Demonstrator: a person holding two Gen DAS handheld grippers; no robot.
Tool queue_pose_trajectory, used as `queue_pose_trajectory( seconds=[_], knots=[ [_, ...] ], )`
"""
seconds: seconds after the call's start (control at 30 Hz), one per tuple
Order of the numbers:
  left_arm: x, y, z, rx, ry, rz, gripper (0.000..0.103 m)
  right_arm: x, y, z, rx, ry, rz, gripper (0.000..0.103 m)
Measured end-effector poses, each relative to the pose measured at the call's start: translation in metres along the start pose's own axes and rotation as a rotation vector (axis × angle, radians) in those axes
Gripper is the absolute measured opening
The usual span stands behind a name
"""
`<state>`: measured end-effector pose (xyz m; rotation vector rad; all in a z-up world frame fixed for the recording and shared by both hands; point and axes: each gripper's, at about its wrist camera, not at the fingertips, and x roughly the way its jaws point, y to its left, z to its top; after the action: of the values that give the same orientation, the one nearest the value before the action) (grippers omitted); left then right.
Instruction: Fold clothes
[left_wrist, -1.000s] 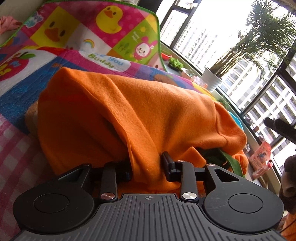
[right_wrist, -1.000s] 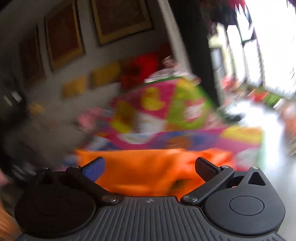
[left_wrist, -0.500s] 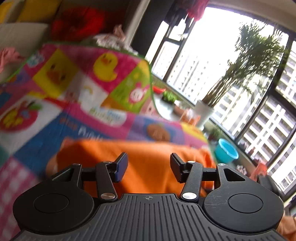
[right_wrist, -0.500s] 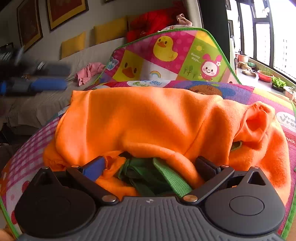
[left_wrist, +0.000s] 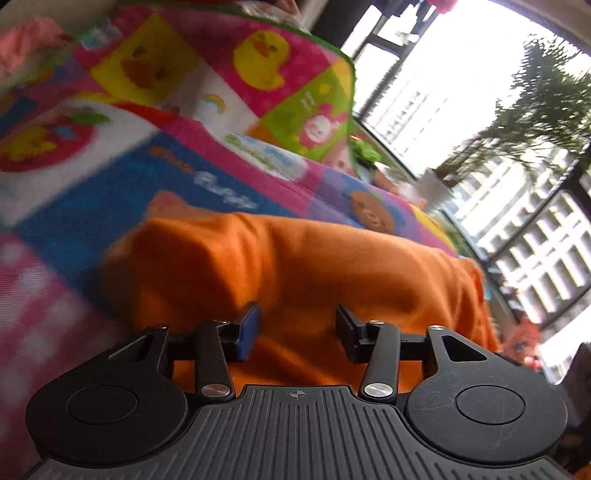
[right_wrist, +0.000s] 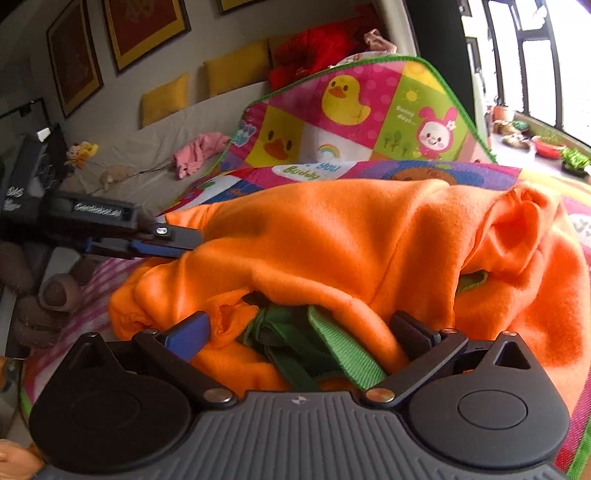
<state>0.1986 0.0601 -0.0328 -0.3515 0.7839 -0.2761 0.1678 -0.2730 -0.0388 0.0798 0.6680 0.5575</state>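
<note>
An orange fleece garment (left_wrist: 314, 266) lies bunched on a colourful play mat (left_wrist: 184, 173). My left gripper (left_wrist: 297, 325) hovers over its near edge, open, with nothing pinched between the pads. In the right wrist view the same garment (right_wrist: 332, 229) fills the middle, and green straps (right_wrist: 332, 347) spill out from under its front fold. My right gripper (right_wrist: 299, 328) stands wide open at that fold. The straps and some orange fabric lie loose between its fingers. The left gripper (right_wrist: 184, 242) shows at the garment's left end.
The mat's far flap (right_wrist: 369, 110) with duck pictures stands up behind the garment. Beyond it is a sofa with yellow cushions (right_wrist: 229, 70), a pink cloth (right_wrist: 199, 151) and a red bundle (right_wrist: 314, 48). A potted plant (left_wrist: 436, 188) stands by the windows. Brown slippers (right_wrist: 55, 291) sit at left.
My left gripper let go of the orange fold, opened and drew back from the garment. My right gripper swung down to the garment's front edge, then held still.
</note>
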Motion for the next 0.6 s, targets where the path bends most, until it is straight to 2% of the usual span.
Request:
queue_pose_trajectory(
  seconds=[0.03,0.07,0.1,0.27,0.4,0.47,0.5,0.6],
  knots=[
    [-0.01,-0.001,-0.003,0.009,-0.019,0.051,0.073,0.001,0.0,0.0,-0.002,0.0,0.0,0.103],
    [-0.023,-0.003,-0.006,0.017,-0.054,0.111,0.079,0.001,0.001,0.0,-0.004,-0.002,-0.002,0.103],
    [-0.036,-0.003,-0.01,0.01,-0.086,0.121,0.082,0.001,0.002,0.0,-0.008,-0.003,-0.006,0.103],
    [-0.049,0.025,-0.02,-0.26,-0.033,-0.063,0.086,0.001,0.005,0.0,-0.017,-0.01,-0.021,0.103],
    [-0.021,0.028,-0.032,-0.364,0.022,-0.075,0.086,0.0,0.006,-0.001,-0.019,-0.022,-0.026,0.103],
    [-0.015,0.023,-0.031,-0.373,-0.013,-0.065,0.087,0.0,0.006,-0.001,-0.016,-0.025,-0.024,0.103],
    [-0.011,0.02,-0.029,-0.376,-0.024,-0.056,0.085,-0.001,0.006,-0.001,-0.015,-0.027,-0.025,0.103],
    [0.001,0.013,-0.021,-0.336,-0.022,0.0,0.04,-0.007,0.008,-0.003,-0.022,-0.061,-0.044,0.103]
  ],
)
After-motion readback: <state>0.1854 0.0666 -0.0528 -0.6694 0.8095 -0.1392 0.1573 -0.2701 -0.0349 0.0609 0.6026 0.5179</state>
